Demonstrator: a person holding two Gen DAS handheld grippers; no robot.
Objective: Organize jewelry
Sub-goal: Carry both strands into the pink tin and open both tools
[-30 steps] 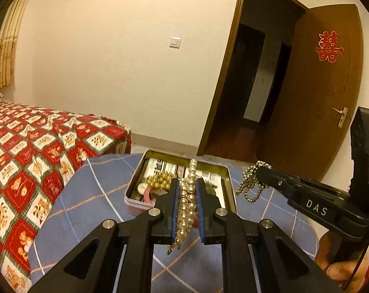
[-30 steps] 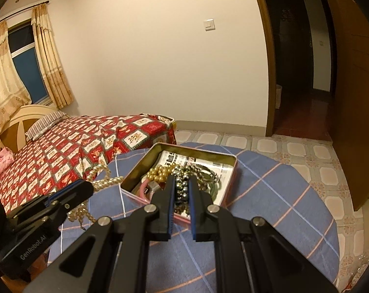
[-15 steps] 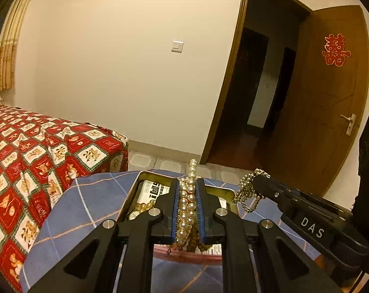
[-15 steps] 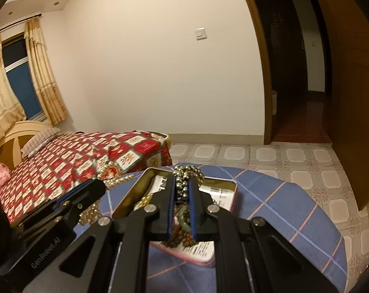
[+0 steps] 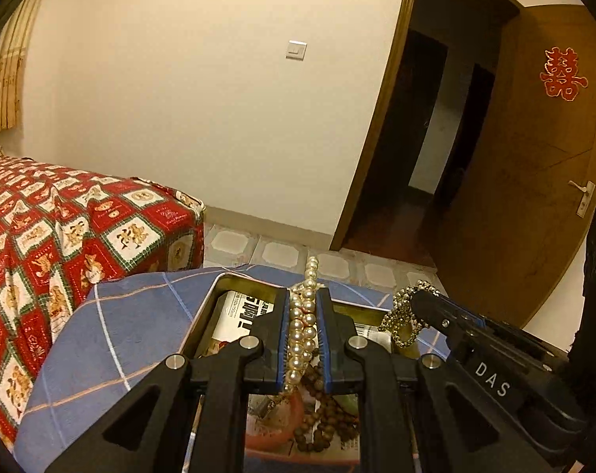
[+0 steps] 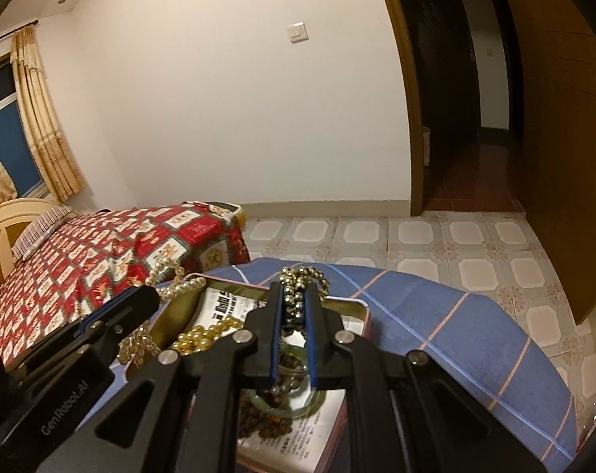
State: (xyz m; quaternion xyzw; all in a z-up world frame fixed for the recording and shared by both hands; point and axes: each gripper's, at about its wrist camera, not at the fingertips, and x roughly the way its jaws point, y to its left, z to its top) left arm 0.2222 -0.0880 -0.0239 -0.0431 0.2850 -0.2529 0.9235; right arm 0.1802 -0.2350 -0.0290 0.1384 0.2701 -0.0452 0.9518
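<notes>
Pearl necklace [image 5: 302, 329] clamped in left hand-held gripper [image 5: 302, 339] (above tin [image 5: 203, 323])

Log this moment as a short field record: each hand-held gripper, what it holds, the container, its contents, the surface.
left hand-held gripper: shut on pearl necklace, raised over the tin
right hand-held gripper: shut on dark bead chain, also above the tin
container: open metal tin, lined with printed paper
contents in tin: gold bead strand, brown bead bracelet, green bangle
surface: blue checked cloth
background: bed with red patterned cover
</notes>
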